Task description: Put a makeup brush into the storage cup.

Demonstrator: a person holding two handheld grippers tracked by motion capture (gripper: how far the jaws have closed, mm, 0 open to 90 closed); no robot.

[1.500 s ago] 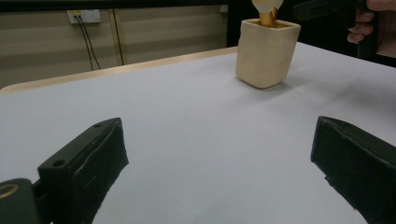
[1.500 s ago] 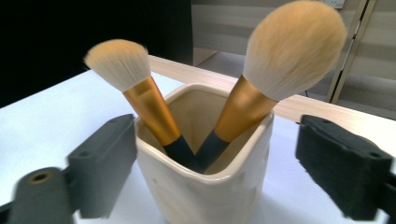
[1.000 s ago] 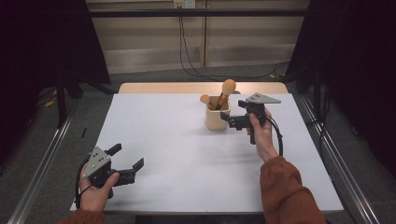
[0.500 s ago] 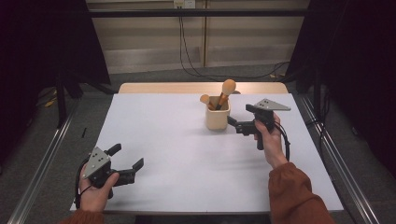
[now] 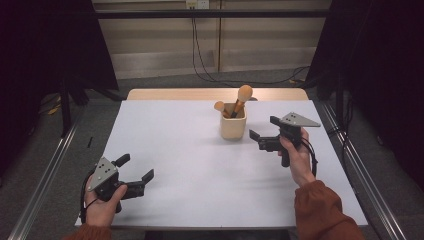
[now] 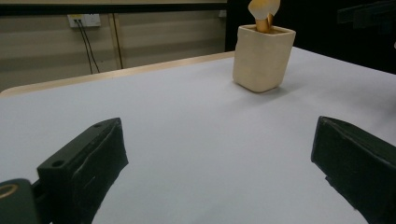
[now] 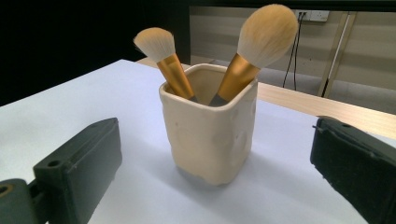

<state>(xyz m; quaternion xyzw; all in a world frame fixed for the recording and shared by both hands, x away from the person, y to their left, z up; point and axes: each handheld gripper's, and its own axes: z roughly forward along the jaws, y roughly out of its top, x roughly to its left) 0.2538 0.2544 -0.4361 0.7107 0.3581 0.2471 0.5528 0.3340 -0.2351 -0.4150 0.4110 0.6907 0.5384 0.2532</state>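
A cream square cup point(image 5: 233, 125) point(image 7: 209, 127) point(image 6: 262, 57) stands on the white table point(image 5: 200, 165), right of centre and towards the back. Two makeup brushes stand in it, bristles up: a smaller brush point(image 7: 163, 55) point(image 5: 220, 107) and a bigger brush point(image 7: 259, 45) point(image 5: 242, 97). My right gripper point(image 5: 264, 133) point(image 7: 212, 182) is open, just right of the cup and apart from it, jaws pointing at it. My left gripper point(image 5: 135, 169) point(image 6: 217, 186) is open at the front left corner, with nothing between its jaws.
A wooden strip point(image 5: 175, 94) runs along the table's back edge. Metal rails point(image 5: 50, 175) flank the table on both sides. Cables point(image 5: 205, 55) hang down the back wall, and a wall socket point(image 5: 196, 4) sits at the top.
My right gripper has drawn back from the cup, to the right and towards me. The left gripper has stayed put.
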